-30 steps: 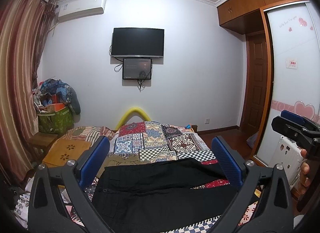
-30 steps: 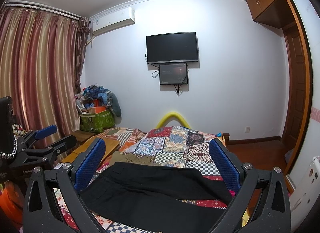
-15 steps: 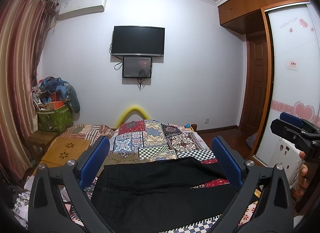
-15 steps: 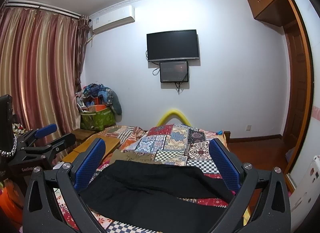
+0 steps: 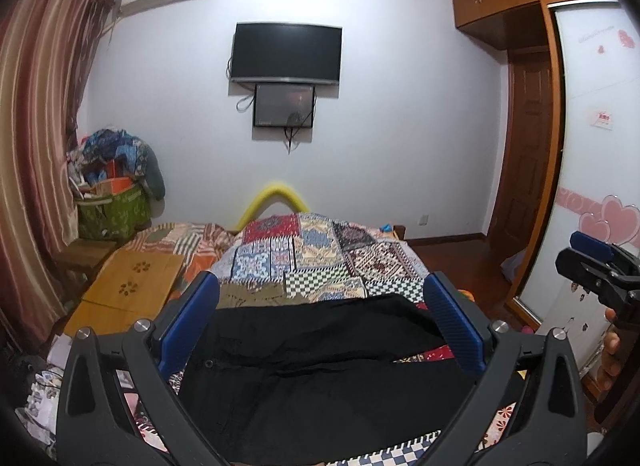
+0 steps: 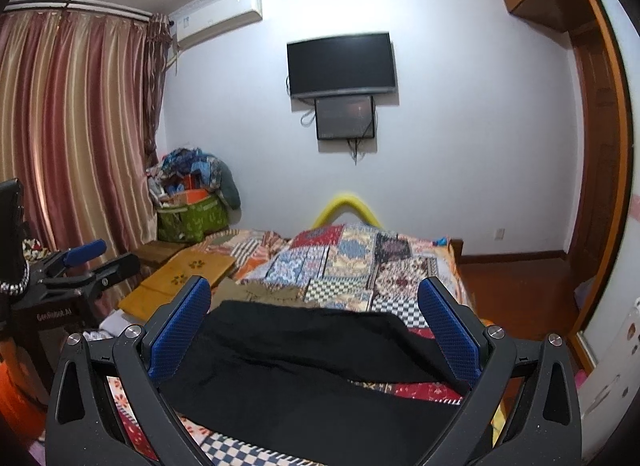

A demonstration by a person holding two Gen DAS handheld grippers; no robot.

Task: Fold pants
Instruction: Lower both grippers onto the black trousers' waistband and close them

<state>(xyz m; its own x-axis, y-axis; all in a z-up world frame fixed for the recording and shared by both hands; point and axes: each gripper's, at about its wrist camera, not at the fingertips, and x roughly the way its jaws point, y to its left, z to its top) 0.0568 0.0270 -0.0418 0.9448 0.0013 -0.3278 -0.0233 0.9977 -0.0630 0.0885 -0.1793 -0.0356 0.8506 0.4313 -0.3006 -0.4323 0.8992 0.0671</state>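
Note:
Black pants [image 5: 320,378] lie spread across the near end of a bed with a patchwork quilt [image 5: 316,258]; the right wrist view shows the same pants [image 6: 304,374]. My left gripper [image 5: 320,322] hovers above them, open, nothing between its blue pads. My right gripper [image 6: 314,322] is also open and empty above the pants. In the left wrist view the right gripper [image 5: 596,266] appears at the far right edge, held by a hand [image 5: 610,350]. The left gripper [image 6: 88,262] shows at the left edge of the right wrist view.
A khaki garment [image 5: 256,294] lies on the quilt just beyond the pants. A wooden board [image 5: 128,290] and a striped blanket lie left of the bed. A green bag piled with clutter [image 5: 112,201], curtains [image 6: 76,145], a wall TV [image 5: 286,51] and a wardrobe [image 5: 592,145] surround it.
Both views have tilted slightly downward, so the wall and TV sit a little higher in frame. Both grippers remain open and the pants lie unmoved.

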